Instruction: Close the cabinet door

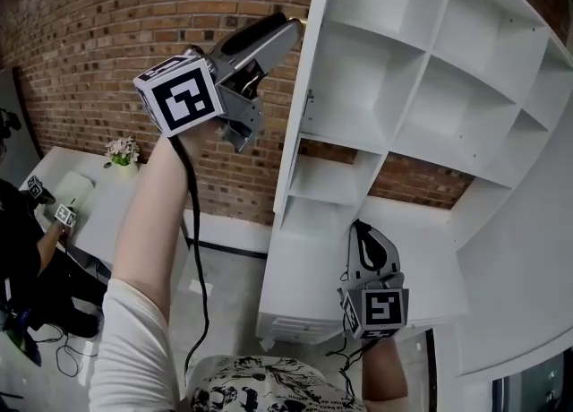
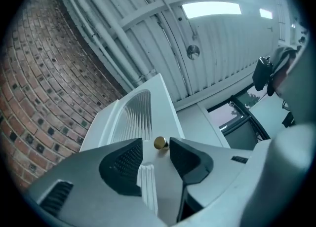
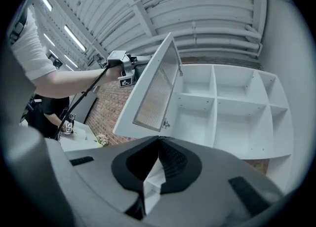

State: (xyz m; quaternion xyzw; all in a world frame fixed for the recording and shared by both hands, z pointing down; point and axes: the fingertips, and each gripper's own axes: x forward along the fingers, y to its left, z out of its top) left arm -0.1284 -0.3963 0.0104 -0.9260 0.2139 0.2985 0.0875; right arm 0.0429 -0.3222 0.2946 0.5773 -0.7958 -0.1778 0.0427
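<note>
A tall white cabinet (image 1: 421, 88) stands with bare shelves showing. Its door (image 1: 302, 115) hangs open, edge-on in the head view, and has a ribbed glass panel (image 2: 132, 117). My left gripper (image 1: 285, 32) is raised at the door's upper outer face. In the left gripper view its jaws (image 2: 156, 154) are open, with the small brass knob (image 2: 159, 143) between the tips and no pad pressing on it. My right gripper (image 1: 367, 233) hangs low in front of the cabinet, pointing at the shelves, shut (image 3: 158, 144) on nothing. The right gripper view shows the door (image 3: 153, 93) swung out.
A brick wall (image 1: 107, 34) runs behind and to the left of the cabinet. At the far left a white table (image 1: 89, 204) carries a small flower pot (image 1: 122, 151), and a person (image 1: 22, 249) sits beside it. The cabinet's lower drawer section (image 1: 300, 298) stands below the shelves.
</note>
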